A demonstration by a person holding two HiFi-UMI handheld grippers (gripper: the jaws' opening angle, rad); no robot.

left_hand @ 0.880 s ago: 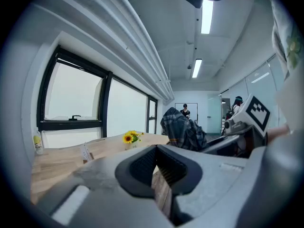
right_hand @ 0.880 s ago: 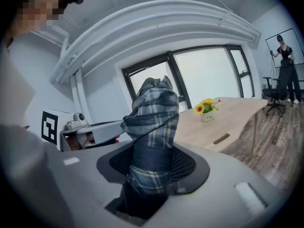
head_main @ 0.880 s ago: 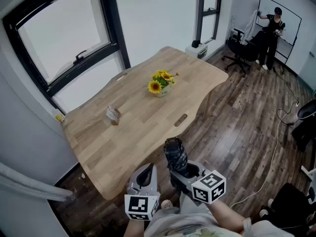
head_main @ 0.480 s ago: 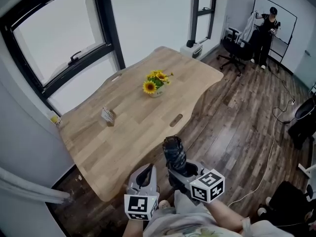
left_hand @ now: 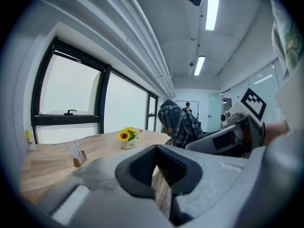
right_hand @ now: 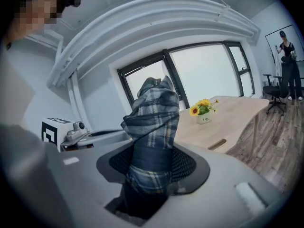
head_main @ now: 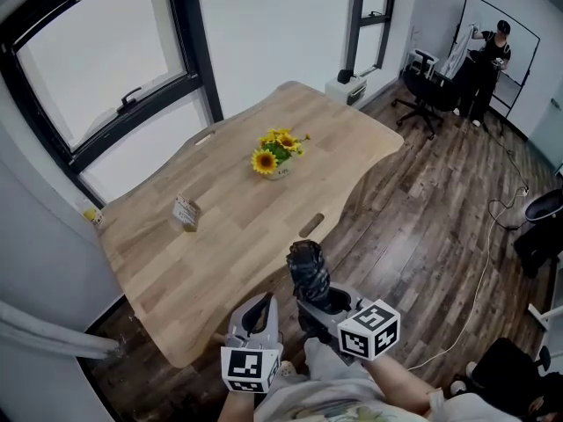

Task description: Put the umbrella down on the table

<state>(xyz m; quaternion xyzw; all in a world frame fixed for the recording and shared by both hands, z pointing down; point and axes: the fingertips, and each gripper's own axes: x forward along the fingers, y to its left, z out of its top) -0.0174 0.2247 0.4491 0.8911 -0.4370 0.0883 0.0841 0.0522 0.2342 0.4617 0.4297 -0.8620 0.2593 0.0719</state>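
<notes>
Firmly, we held the folded plaid umbrella [head_main: 308, 269] between the fingers of our right gripper [head_main: 318, 309], upright beside the counter [head_main: 230, 236], not on it. On our left gripper [head_main: 257, 315] the fingers were together, holding nothing.

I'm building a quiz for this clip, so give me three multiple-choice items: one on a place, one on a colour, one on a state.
1. Where is the flower pot?
A. On the floor
B. Near the middle of the table
C. On the windowsill

2. What colour are its flowers?
A. Yellow
B. Red
C. White

3. How is the umbrella?
A. Lying flat on the table
B. Open overhead
C. Folded, gripped in the right tool

Key:
1. B, the pot stands on the wooden top.
2. A, the blooms are yellow.
3. C, the right gripper view shows the jaws closed on the folded plaid bundle.
</notes>
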